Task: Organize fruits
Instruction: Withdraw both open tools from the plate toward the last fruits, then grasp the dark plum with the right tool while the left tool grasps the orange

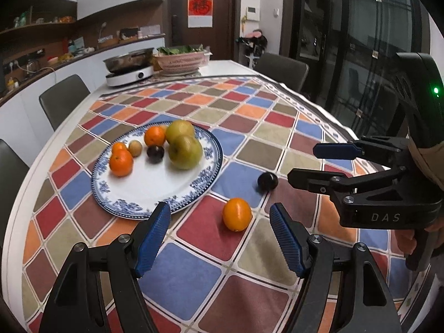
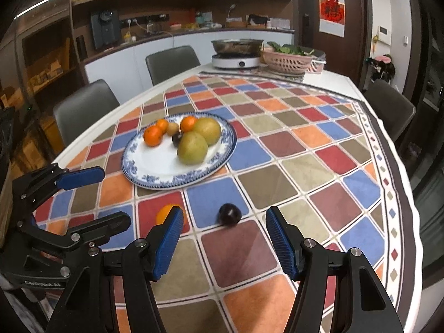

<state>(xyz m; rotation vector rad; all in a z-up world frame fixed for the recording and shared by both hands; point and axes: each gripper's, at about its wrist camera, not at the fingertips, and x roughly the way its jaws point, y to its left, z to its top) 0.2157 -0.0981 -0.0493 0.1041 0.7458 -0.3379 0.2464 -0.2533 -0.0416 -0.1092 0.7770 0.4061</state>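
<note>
A checked tablecloth (image 1: 249,144) covers the table, and on it sits a blue-rimmed plate (image 1: 133,205) holding two pears (image 1: 185,151), three oranges (image 1: 121,162), a small tan fruit (image 1: 135,148) and a dark plum (image 1: 155,154). Off the plate, on the cloth, lie a loose orange (image 1: 236,214) and a second plum (image 1: 267,181), near each other. The left gripper (image 1: 219,238) is spread wide with nothing in it, the loose orange just ahead between its fingers. The right gripper (image 2: 222,242) also gapes empty, the second plum just ahead of it. The left view shows the loose orange whole; in the right view one blue finger (image 2: 166,247) hides half of it. Each view catches the other gripper from the side.
</note>
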